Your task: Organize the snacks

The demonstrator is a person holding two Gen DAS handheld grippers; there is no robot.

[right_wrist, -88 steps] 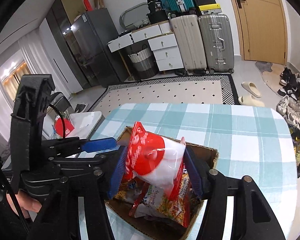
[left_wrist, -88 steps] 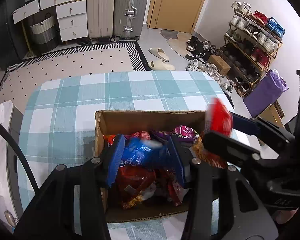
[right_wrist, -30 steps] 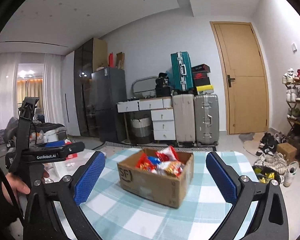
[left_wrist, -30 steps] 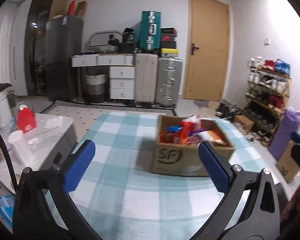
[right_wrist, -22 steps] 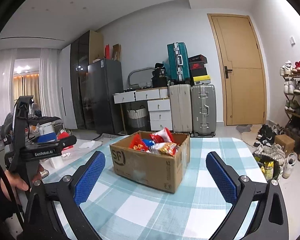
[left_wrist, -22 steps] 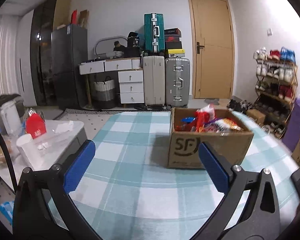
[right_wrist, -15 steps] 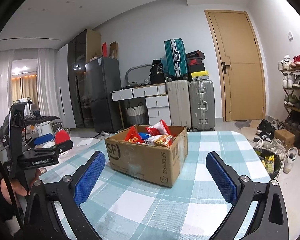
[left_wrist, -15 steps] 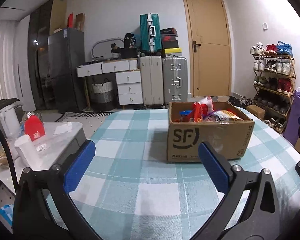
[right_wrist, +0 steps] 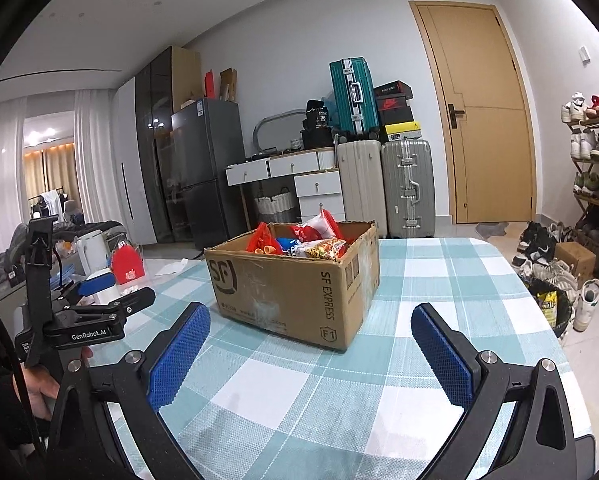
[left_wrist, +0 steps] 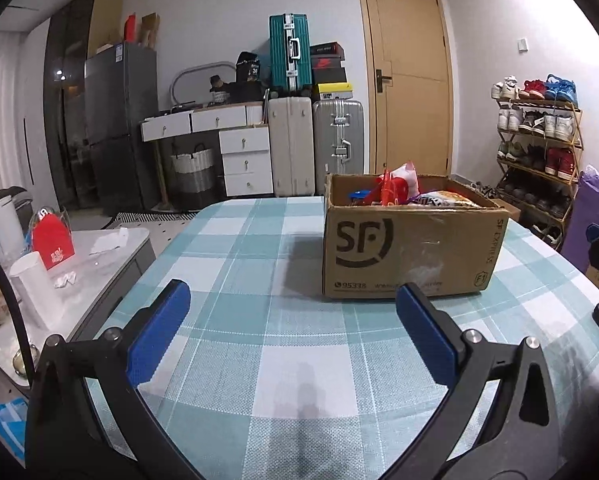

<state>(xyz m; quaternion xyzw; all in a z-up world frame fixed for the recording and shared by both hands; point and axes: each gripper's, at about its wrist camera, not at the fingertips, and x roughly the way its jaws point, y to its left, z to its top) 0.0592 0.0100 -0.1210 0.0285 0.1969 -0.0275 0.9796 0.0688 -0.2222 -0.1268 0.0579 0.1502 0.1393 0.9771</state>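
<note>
**Cardboard, cloth and glossy wrappers**

I'm looking at a matt brown corrugated cardboard box (left_wrist: pixel 411 252), its front scuffed, with a shiny strip of clear tape. The snack packets (right_wrist: pixel 311 240) inside are glossy plastic film. Under it, the tablecloth (left_wrist: pixel 259 320) is woven checked cloth with a fine rough weave. My right gripper (right_wrist: pixel 313 350) has matt black plastic arms, bright metal screws and blue pads (right_wrist: pixel 445 354) with a knobbly rubbery texture; my left gripper (left_wrist: pixel 293 330) matches.

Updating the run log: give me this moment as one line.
left tongs: open, empty | right tongs: open, empty | snack packets: inside SF cardboard box | checked tablecloth: box only
</note>
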